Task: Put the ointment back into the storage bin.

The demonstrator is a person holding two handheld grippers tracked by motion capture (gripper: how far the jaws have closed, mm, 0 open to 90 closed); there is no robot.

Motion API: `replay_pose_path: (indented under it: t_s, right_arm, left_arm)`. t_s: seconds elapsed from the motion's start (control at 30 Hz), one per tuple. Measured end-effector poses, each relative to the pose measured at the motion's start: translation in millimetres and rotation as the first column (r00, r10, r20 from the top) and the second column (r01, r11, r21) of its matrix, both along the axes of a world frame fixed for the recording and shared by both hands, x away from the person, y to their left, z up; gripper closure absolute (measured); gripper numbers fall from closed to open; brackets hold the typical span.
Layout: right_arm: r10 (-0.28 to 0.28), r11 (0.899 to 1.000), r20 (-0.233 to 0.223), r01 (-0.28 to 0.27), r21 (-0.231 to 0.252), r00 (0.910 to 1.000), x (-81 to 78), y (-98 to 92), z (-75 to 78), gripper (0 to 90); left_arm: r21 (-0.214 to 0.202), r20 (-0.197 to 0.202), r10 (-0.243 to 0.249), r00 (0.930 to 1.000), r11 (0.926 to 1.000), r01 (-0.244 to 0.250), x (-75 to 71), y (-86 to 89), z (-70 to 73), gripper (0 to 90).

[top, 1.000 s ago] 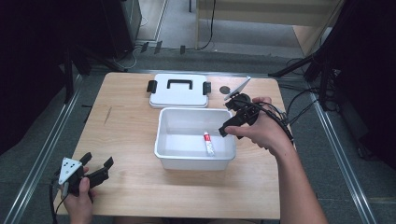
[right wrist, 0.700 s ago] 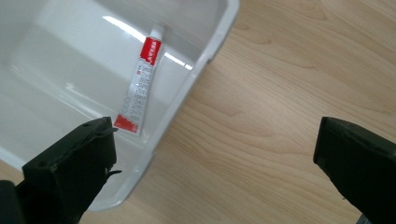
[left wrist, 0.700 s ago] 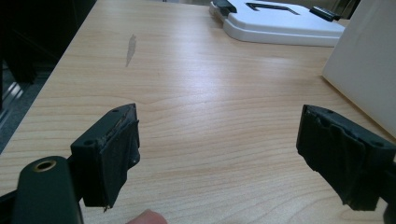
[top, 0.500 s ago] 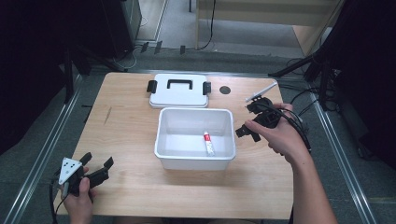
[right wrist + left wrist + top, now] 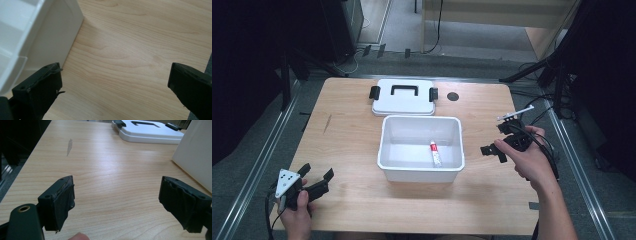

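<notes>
Packing a small tube into a storage box. The white plastic box (image 5: 421, 148) stands open at the middle of the wooden tabletop (image 5: 347, 145); the red-and-white tube (image 5: 435, 153) lies flat on the box floor, toward the box's right wall, and nothing touches it. The matching lid (image 5: 404, 97), with black handle and side latches, lies flat on the tabletop just behind the box, placed within reach, probably for closing. The right gripper (image 5: 497, 142) hovers beside the box's right wall with its fingers (image 5: 40, 87) spread wide and nothing between them; the right gripper view looks down on bare wood next to the wall. The left gripper (image 5: 318, 180) rests low at the near left corner, well apart from the box, its fingers (image 5: 60, 200) likewise spread and empty, a waiting posture. The likely remaining step is fitting the lid.
</notes>
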State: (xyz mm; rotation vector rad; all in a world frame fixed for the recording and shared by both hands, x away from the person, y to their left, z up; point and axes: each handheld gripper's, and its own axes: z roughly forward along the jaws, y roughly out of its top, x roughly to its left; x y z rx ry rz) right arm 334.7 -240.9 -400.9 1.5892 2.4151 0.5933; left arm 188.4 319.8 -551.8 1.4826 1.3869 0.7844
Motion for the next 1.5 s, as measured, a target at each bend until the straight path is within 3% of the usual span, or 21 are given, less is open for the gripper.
replay_pose_path:
  t_s: [0.43,0.77,1.1,1.3,1.5]
  right_arm:
    - [-0.085,0.995,0.081,0.081,0.053,0.9931,-18.7,-39.3,-41.9,0.0]
    - [-0.156,0.984,0.189,0.136,0.114,0.9695,-42.4,-72.7,-74.8,0.0]
    - [-0.182,0.978,0.248,0.148,0.150,0.9516,-63.7,-91.5,-101.1,0.0]
    - [-0.214,0.968,0.304,0.160,0.193,0.9284,-80.5,-104.0,-116.8,0.0]
    - [-0.223,0.964,0.340,0.155,0.216,0.9135,-93.2,-113.5,-124.6,0.0]
  left_arm:
    - [0.004,0.000,-0.003,1.0000,1.0000,0.003,-0.4,-0.9,0.0,14.1]
    - [0.003,0.000,-0.003,1.0000,1.0000,0.003,-0.7,-1.0,0.0,14.1]
    - [0.008,0.001,-0.002,1.0000,1.0000,0.002,-1.0,-1.3,0.1,14.2]
    - [0.006,0.001,-0.002,1.0000,1.0000,0.002,-1.1,-1.5,0.0,14.1]
    - [0.007,0.002,-0.002,1.0000,1.0000,0.002,-1.2,-1.4,0.0,14.1]
